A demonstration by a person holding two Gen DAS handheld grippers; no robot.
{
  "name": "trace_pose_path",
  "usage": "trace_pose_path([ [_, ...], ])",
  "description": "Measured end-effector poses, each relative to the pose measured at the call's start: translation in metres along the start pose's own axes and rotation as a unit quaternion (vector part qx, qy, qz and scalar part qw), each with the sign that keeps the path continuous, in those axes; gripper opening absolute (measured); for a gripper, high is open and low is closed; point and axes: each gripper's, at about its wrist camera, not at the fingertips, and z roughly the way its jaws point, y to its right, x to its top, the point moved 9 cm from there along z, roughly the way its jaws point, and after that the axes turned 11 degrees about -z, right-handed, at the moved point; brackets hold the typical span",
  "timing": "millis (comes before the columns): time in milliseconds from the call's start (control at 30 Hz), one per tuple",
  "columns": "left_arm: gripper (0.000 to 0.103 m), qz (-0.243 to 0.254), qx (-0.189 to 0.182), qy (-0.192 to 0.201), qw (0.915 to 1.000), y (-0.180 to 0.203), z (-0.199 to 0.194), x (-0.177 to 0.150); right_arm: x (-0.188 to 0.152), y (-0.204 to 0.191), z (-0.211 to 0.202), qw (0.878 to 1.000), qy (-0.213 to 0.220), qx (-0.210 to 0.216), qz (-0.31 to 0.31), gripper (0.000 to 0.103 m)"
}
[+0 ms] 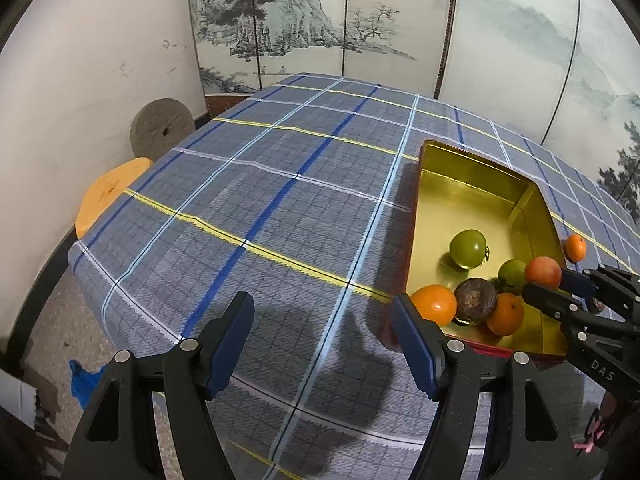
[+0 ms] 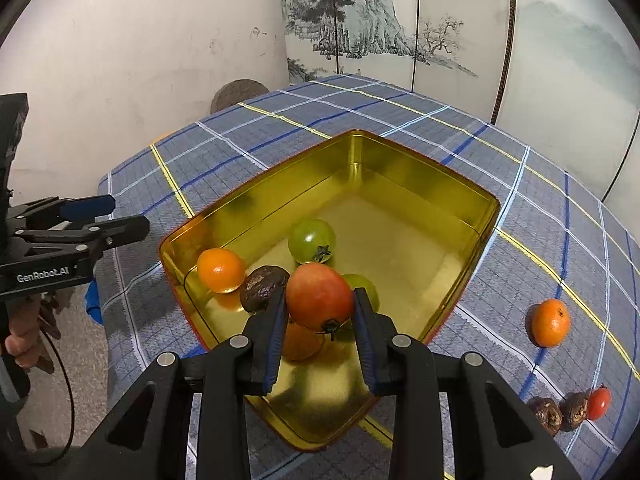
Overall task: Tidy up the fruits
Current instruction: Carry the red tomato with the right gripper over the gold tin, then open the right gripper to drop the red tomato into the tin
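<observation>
- The right gripper (image 2: pixel 320 308) has its jaws closed on a red tomato (image 2: pixel 320 296), held over the near end of the gold tin (image 2: pixel 420 168).
- The left gripper (image 1: pixel 322 340) has its jaws about half open with nothing between them, above the checked cloth (image 1: pixel 280 168) on the bench, just left of the tin.
- Inside the tin lie a green tomato (image 2: pixel 312 240), an orange (image 2: pixel 220 270), a brown wrinkled fruit (image 2: pixel 262 288), a second green fruit (image 2: pixel 366 286) and another orange (image 2: pixel 300 340), the last two partly hidden under the held tomato.
- Outside, to the tin's right, a lone orange (image 2: pixel 550 322) rests on the cloth.
- Nearer the bench edge lie two brown fruits (image 2: pixel 560 410) and a small red tomato (image 2: pixel 599 402), touching in a row.
</observation>
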Motion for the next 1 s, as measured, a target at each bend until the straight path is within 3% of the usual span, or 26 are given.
trace_pose_path([
  [533, 0.073, 0.015, -0.004, -0.012, 0.9998, 0.001, 0.003, -0.006, 0.001, -0.007, 0.014, 1.0, -0.009, 0.0, -0.008, 0.031],
  [1000, 0.073, 0.029, -0.018, -0.014, 0.9993, 0.02, -0.002, -0.01, 0.005, -0.003, -0.003, 1.0, 0.011, 0.002, 0.001, 0.033],
])
